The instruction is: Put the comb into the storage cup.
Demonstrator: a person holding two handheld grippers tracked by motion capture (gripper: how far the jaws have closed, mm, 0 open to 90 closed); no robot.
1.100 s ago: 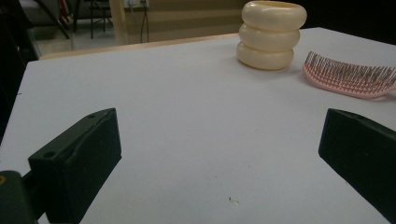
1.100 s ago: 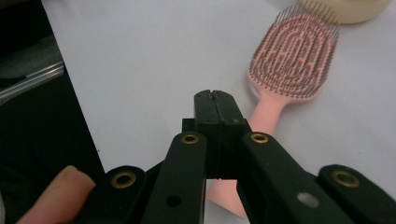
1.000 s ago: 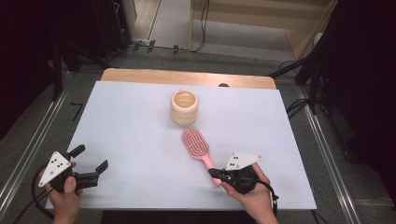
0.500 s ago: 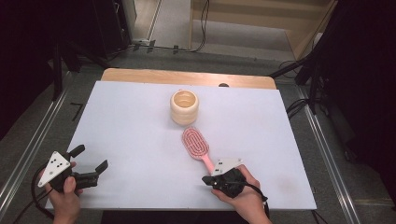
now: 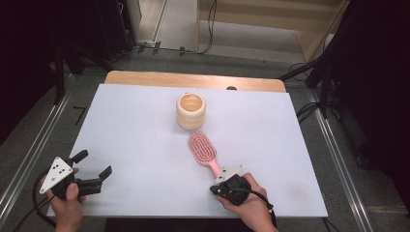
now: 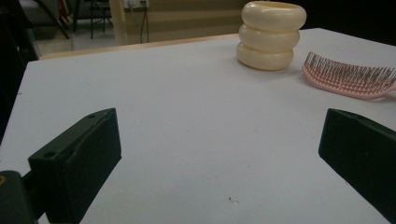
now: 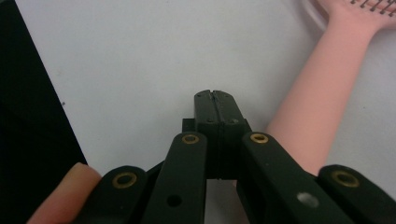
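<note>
A pink hairbrush [image 5: 204, 151] lies flat on the white table [image 5: 135, 125], a little right of the middle and just in front of a cream-coloured holder [image 5: 191, 111] made of three stacked rounded rings with an open top. The brush has an oval, paddle-like head with a looped, vented pattern, and its bristles point upward; in the left gripper view they show as rows of thin dark pins with reddish tips standing out of the pale pink base. Its handle is a smooth, plain, slightly tapering stem of the same pale pink that runs diagonally from the head toward the near right edge of the table, where the person's right hand is. The right gripper [image 7: 214, 100] sits low over the table at that handle end, its two black jaws pressed flat together with nothing between them, the closed tip lying just beside the handle rather than around it; whether it actually touches the handle I cannot tell. The brush head and the holder are close but apart, with a strip of white table between them. Over at the near left corner, the left gripper [image 5: 92, 169] is held in the other hand, well apart from the brush, jaws spread wide and empty, pointing across the table toward holder and brush.
</note>
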